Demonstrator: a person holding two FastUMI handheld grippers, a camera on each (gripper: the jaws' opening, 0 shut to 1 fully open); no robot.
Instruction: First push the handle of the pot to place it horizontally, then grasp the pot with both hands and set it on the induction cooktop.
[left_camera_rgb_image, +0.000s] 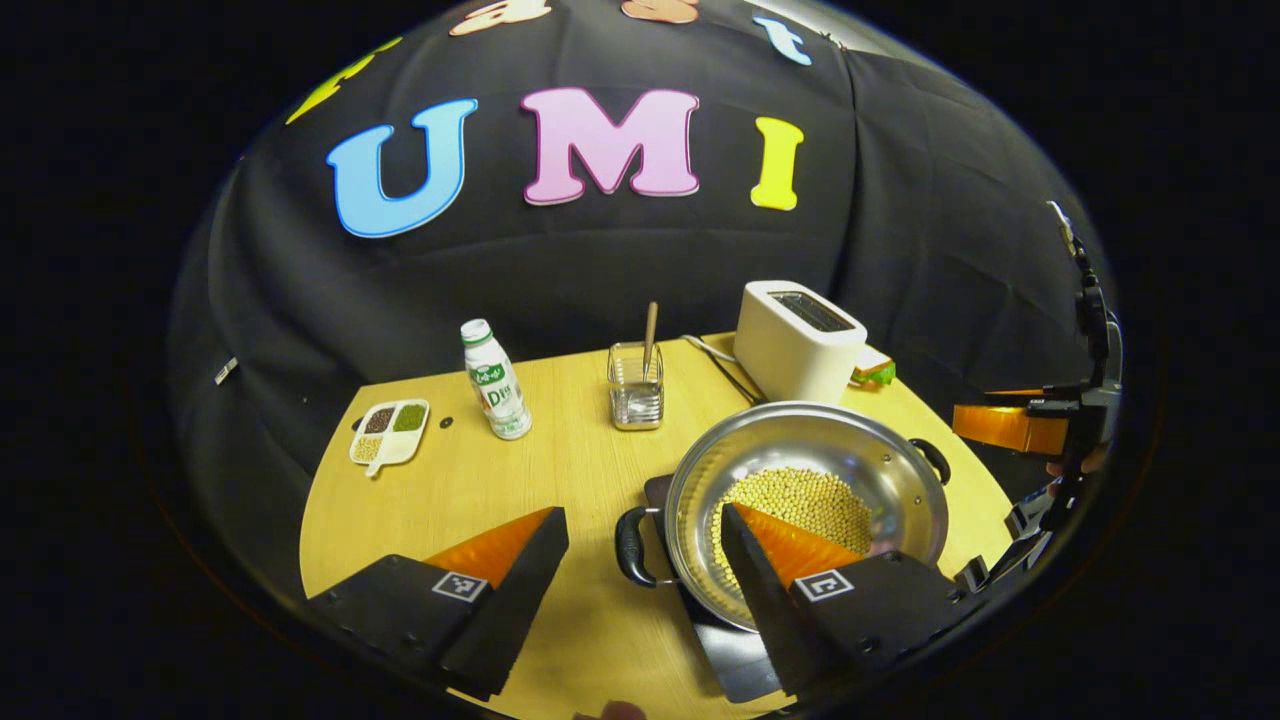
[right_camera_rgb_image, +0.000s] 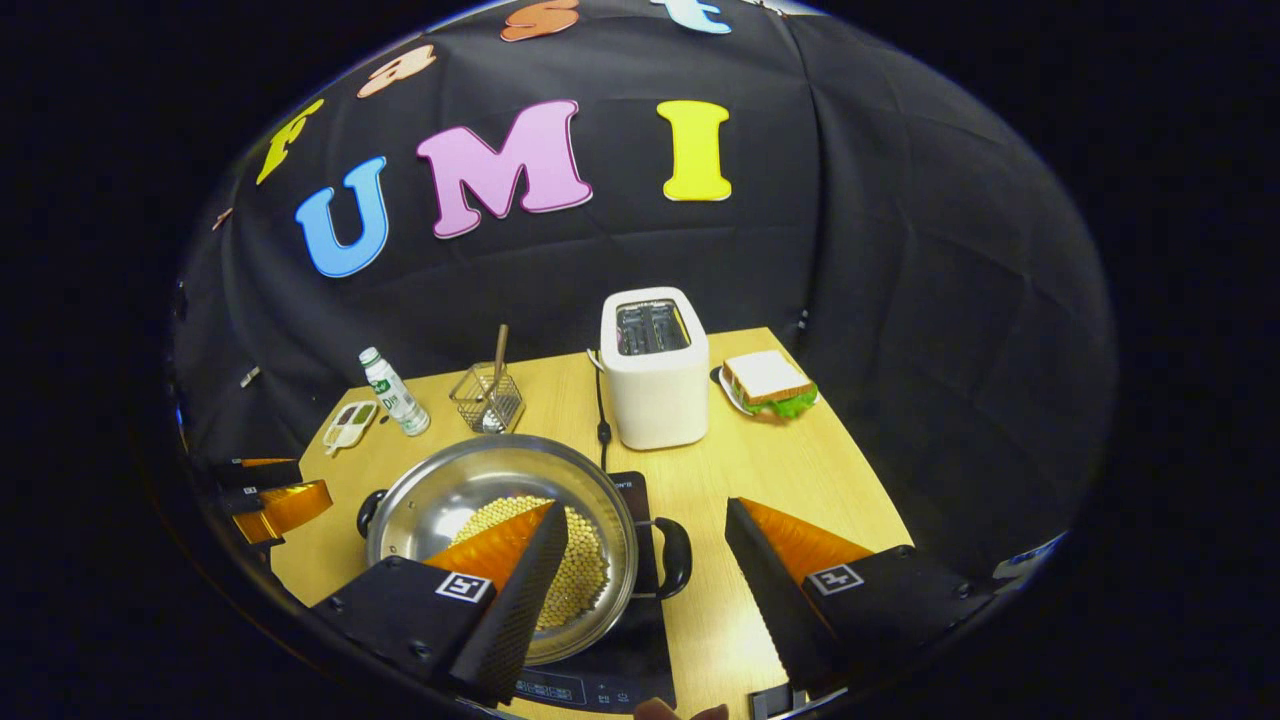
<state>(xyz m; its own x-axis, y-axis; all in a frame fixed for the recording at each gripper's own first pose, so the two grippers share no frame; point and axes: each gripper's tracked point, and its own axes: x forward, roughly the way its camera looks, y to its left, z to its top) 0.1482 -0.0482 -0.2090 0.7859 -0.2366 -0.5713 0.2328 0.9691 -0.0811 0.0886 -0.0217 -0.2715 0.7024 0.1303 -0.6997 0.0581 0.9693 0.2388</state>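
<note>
The shiny steel pot (left_camera_rgb_image: 806, 500), holding a bed of pale yellow beans (left_camera_rgb_image: 800, 505), sits on the black induction cooktop (right_camera_rgb_image: 610, 660) on the wooden worktop (left_camera_rgb_image: 520, 480), its two black loop handles out to the sides. Behind it a wire basket (left_camera_rgb_image: 636, 398) holds a wooden stick, a small white divided dish (left_camera_rgb_image: 389, 432) holds green, dark and pale grains, and a white bottle (left_camera_rgb_image: 495, 380) carries a green label too small to read. The left tool (left_camera_rgb_image: 645, 540) and right tool (right_camera_rgb_image: 645, 535) both stand wide open, gripping nothing, each straddling one pot handle.
</note>
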